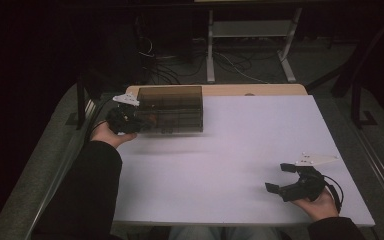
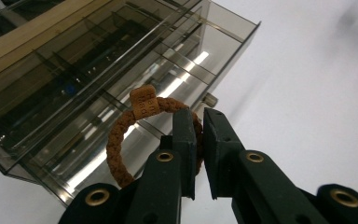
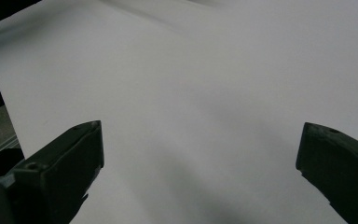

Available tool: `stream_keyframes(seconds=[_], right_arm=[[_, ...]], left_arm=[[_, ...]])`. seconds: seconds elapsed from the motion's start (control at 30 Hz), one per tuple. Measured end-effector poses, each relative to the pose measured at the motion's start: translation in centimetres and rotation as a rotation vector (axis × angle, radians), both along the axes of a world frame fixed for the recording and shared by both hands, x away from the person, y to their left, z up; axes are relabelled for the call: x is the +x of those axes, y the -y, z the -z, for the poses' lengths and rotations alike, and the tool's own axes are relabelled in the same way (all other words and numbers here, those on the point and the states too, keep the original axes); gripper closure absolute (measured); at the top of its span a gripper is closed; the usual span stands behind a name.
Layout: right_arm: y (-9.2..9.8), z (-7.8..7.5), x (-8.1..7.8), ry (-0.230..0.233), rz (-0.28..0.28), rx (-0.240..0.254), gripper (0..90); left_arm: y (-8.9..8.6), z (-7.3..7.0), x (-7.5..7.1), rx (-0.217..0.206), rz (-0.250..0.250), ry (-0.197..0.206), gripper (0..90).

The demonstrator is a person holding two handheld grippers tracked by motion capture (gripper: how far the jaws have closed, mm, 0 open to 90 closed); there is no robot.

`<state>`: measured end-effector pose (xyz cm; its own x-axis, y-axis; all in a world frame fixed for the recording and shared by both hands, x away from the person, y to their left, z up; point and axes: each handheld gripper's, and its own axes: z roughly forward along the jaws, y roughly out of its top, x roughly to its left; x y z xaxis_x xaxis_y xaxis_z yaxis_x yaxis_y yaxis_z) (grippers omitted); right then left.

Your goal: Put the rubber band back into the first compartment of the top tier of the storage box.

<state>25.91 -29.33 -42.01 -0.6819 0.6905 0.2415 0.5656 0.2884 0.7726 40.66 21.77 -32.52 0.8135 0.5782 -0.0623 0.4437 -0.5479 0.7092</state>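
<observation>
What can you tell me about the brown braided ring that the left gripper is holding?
The brown braided ring is a closed loop of woven cord, fabric or leather by its look, with a small tan tag wrapped around its top that bears tiny lettering too small to read. It stands roughly upright, pinched on its right side by the left gripper, whose jaws are shut on the cord. It is held in the air, just in front of the smoky transparent organizer box, whose drawer stands open at the table's far left.
</observation>
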Motion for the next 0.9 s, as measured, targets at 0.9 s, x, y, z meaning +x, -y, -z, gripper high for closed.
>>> stream_keyframes(seconds=[0.9], right_arm=[[0.1, 0.1, 0.1, -0.005, -0.001, -0.004, 0.5]], left_arm=[[-1.5, 2.2, 2.9, -0.036, -0.105, -0.036, 81.9]])
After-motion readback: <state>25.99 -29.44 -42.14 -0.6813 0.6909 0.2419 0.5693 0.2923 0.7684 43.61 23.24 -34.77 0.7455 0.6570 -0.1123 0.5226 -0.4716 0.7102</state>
